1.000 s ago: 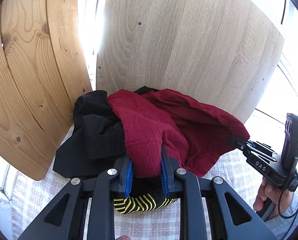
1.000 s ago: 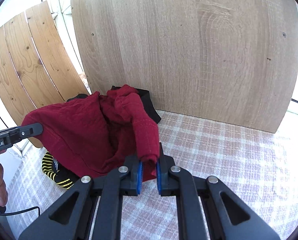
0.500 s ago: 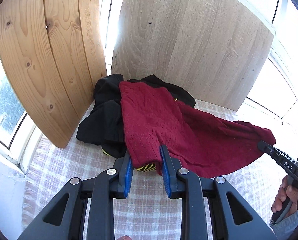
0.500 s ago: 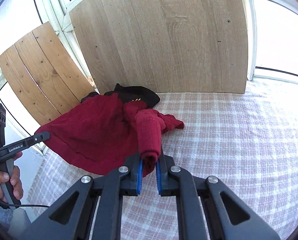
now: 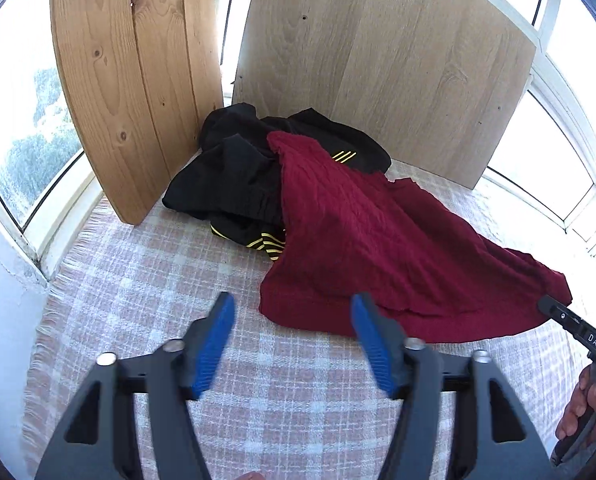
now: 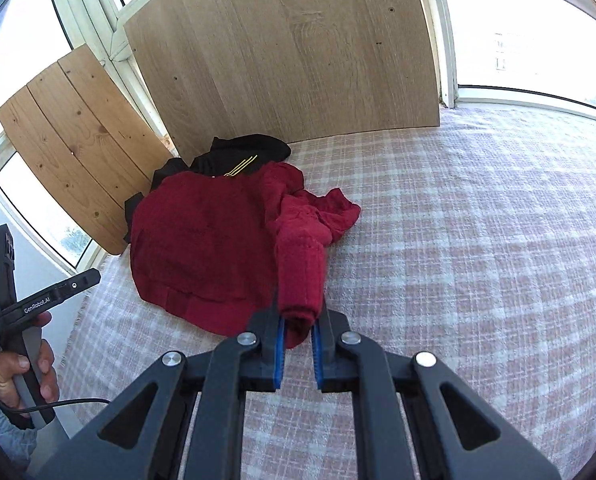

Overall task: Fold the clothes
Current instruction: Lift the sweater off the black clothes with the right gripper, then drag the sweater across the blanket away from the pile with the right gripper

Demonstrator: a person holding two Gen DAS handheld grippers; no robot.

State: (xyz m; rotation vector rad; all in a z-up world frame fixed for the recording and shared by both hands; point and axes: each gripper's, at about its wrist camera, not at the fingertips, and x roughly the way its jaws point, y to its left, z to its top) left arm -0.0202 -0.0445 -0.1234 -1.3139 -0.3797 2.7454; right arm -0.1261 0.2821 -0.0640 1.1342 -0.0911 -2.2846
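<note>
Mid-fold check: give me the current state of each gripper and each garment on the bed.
left gripper: open, holding nothing, just short of the sweater's hem.
right gripper: shut on a sleeve cuff.
red sweater: spread loosely, partly over the black garment, one sleeve bunched.
black garment: crumpled heap against the wooden boards.

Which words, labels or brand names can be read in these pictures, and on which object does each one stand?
"DAS": white letters on the black body of the right gripper, as the left wrist view shows it.
"GenRobot.AI": white letters on the black body of the left gripper, as the right wrist view shows it.
The red sweater, the black garment and the checked blanket show no readable text.
</note>
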